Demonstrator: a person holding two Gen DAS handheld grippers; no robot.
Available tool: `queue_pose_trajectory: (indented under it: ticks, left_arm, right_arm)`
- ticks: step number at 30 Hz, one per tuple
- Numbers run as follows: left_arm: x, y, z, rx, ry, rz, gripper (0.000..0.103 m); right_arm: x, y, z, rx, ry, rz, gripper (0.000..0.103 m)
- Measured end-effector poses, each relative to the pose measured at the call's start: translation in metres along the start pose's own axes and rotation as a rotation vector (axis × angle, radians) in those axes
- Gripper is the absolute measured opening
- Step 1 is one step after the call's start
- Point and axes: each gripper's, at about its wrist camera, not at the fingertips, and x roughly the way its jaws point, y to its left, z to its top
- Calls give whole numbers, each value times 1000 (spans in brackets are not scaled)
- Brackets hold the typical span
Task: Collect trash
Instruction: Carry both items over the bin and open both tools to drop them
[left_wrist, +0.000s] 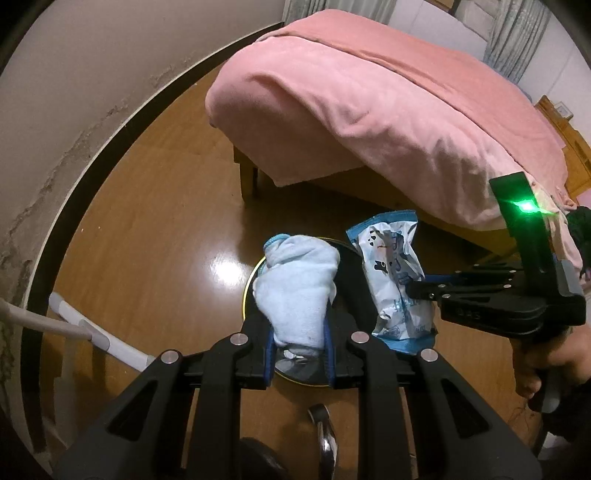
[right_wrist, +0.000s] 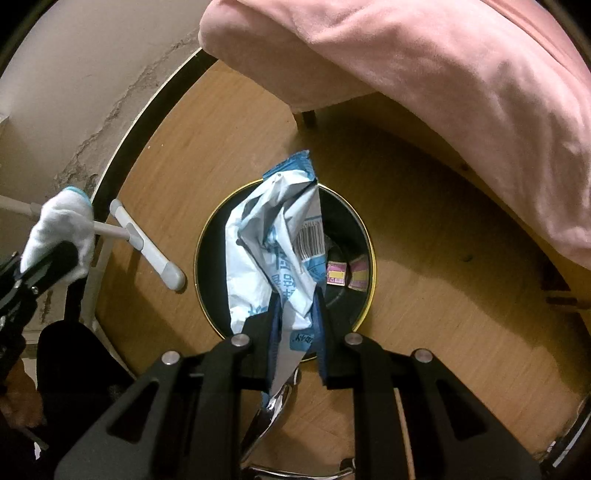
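Observation:
A round black trash bin with a gold rim (right_wrist: 207, 229) stands open on the wooden floor; its rim also shows in the left wrist view (left_wrist: 246, 284). My left gripper (left_wrist: 300, 334) is shut on a pale blue sock (left_wrist: 295, 284) and holds it above the bin. The sock also shows at the left edge of the right wrist view (right_wrist: 61, 229). My right gripper (right_wrist: 297, 314) is shut on a crumpled blue-and-white snack wrapper (right_wrist: 269, 243) and holds it over the bin's mouth. The wrapper (left_wrist: 395, 280) and right gripper (left_wrist: 417, 288) show beside the sock in the left wrist view. Small pink-and-yellow packets (right_wrist: 347, 275) lie inside the bin.
A bed with a pink blanket (left_wrist: 369, 103) stands just beyond the bin, on wooden legs (left_wrist: 249, 177). A white plastic frame (right_wrist: 147, 247) rests on the floor left of the bin, by the peeling wall (left_wrist: 55, 129). A chrome chair base (right_wrist: 273, 417) is below the grippers.

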Motion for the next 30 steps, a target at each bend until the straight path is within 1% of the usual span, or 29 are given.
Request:
queue_pose_trajectory:
  ticks: [2, 3, 4, 5, 6, 15, 23, 24, 25, 26, 27, 29, 30]
  left_arm:
    - [3, -1, 3, -3, 2, 1, 19]
    - [4, -1, 3, -6, 5, 1, 19]
    - [3, -1, 3, -6, 6, 1, 19]
    - [1, -1, 1, -8, 7, 2, 19]
    - [2, 0, 1, -9, 10, 2, 19]
    - [7, -8, 1, 1, 19, -11, 19]
    - [6, -20, 4, 34, 17, -49, 19]
    - [6, -23, 4, 43, 19, -60, 21]
    - [5, -24, 4, 49, 19, -66, 23]
    - [5, -26, 5, 56, 21, -70, 36]
    - [4, -27, 5, 59, 18, -73, 52]
    - [0, -29, 5, 62, 4, -74, 59]
    - [-1, -30, 5, 64, 2, -74, 60]
  right_arm:
    - [0, -2, 2, 3, -7, 5, 19]
    - [1, -5, 5, 8, -9, 12, 32]
    - [0, -6, 6, 13, -15, 15, 52]
    - [-2, -6, 5, 13, -23, 15, 60]
    - [-5, -6, 5, 9, -36, 16, 66]
    - [-8, -6, 13, 35, -49, 37, 66]
    - [-21, -16, 13, 70, -78, 38, 66]
    - [-22, -16, 14, 71, -81, 36, 66]
    - [-25, -17, 14, 74, -88, 32, 66]
    - [-27, -19, 14, 78, -92, 32, 66]
    - [-28, -19, 15, 81, -94, 33, 66]
    - [-32, -22, 15, 86, -101, 29, 66]
    - [-35, -22, 13, 88, -105, 27, 66]
